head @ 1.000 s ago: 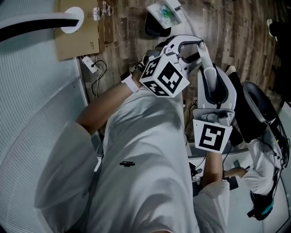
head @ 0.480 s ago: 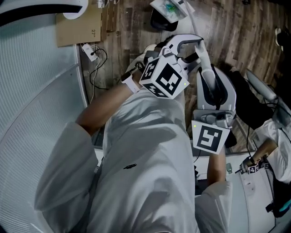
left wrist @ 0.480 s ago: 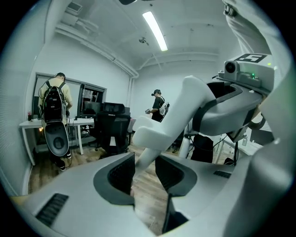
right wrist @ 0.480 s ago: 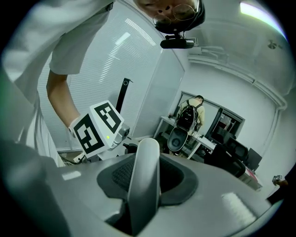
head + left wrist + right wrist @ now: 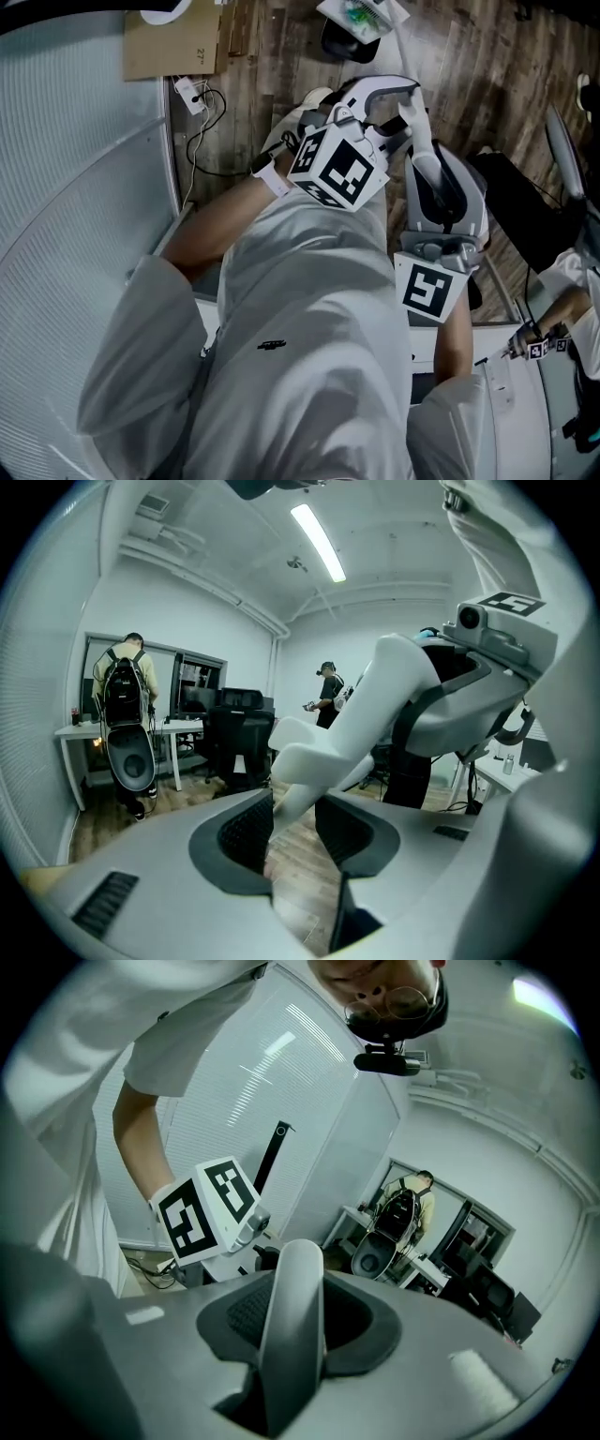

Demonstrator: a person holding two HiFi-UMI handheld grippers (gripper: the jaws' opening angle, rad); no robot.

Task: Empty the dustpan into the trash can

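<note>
Right hand-held gripper (image 5: 292, 1321) is clamped on the pale grey rounded handle (image 5: 298, 1274) of the white plastic dustpan (image 5: 362, 13). The pan's at the far end with green bits in it, right over the round black trash can (image 5: 341, 43) on the wood plank floor (image 5: 487, 56). Left hand-held gripper (image 5: 295, 822) has just been opening. Its jaws are wide apart now, nothing pinched between them.

Cardboard box (image 5: 157, 56), printed number 27

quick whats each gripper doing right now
Left gripper: open, fingers just been opening; a white piece sits at their tips, not gripped.
Right gripper: shut on a pale bar, likely the dustpan handle.
</note>
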